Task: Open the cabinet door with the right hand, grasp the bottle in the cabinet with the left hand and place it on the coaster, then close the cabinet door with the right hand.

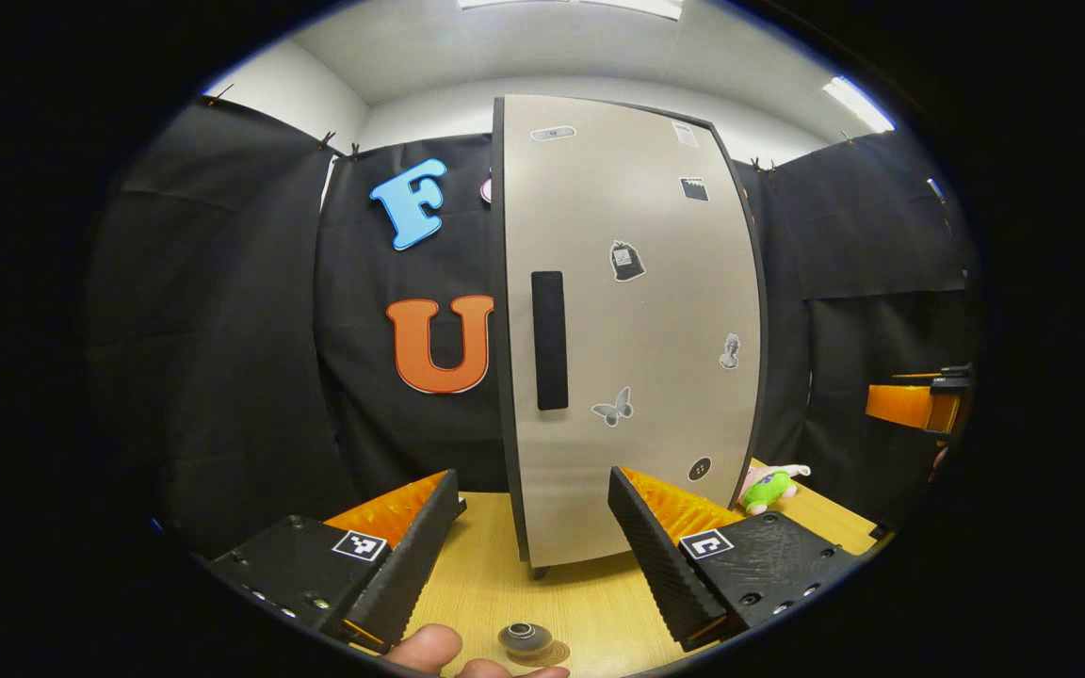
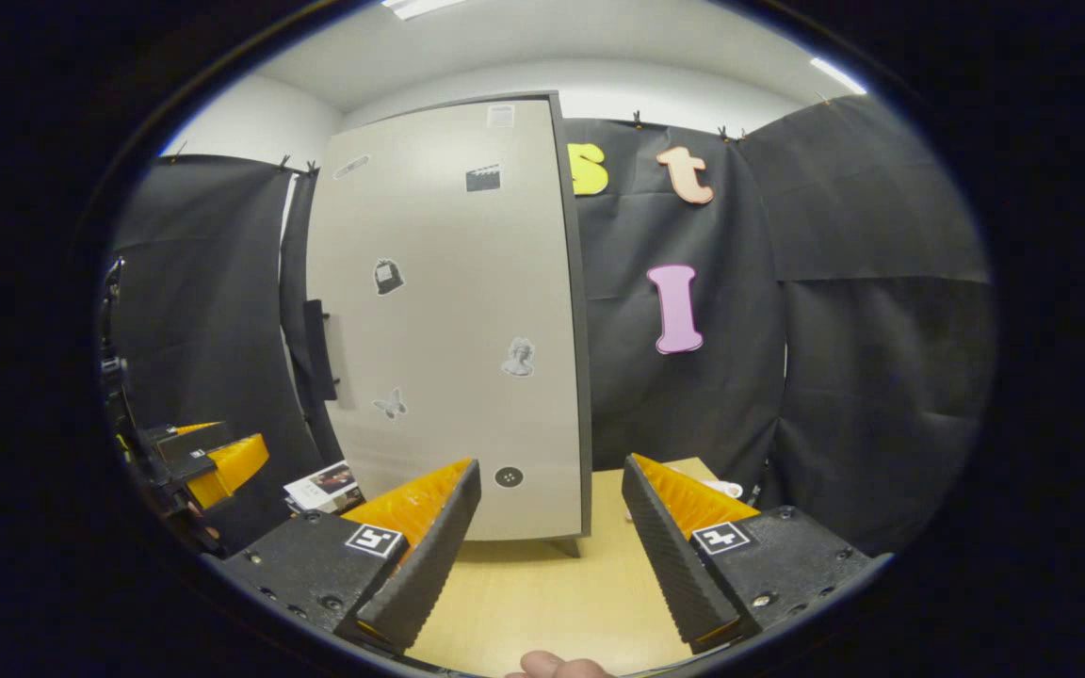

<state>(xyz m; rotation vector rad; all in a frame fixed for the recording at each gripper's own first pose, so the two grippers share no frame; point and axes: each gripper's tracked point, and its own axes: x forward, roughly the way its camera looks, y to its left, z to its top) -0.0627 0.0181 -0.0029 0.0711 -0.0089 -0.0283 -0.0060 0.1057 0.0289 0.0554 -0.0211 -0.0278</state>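
A tall beige cabinet (image 1: 627,330) stands on the wooden table with its door shut, hiding what is inside. Its black vertical handle (image 1: 549,339) is on the door's left edge. My left gripper (image 1: 535,480) is open, a short way in front of the door's lower part, touching nothing. A small round coaster (image 1: 526,642) with a grey disc on it lies on the table just below my fingers. In the right gripper view the cabinet (image 2: 448,320) is ahead to the left with its handle (image 2: 319,348) on the far side. My right gripper (image 2: 552,466) is open and empty.
A green and pink plush toy (image 1: 769,487) lies to the right of the cabinet. The right gripper (image 1: 919,405) shows far right in the left gripper view, the left gripper (image 2: 213,461) far left in the other. A booklet (image 2: 326,485) lies left of the cabinet.
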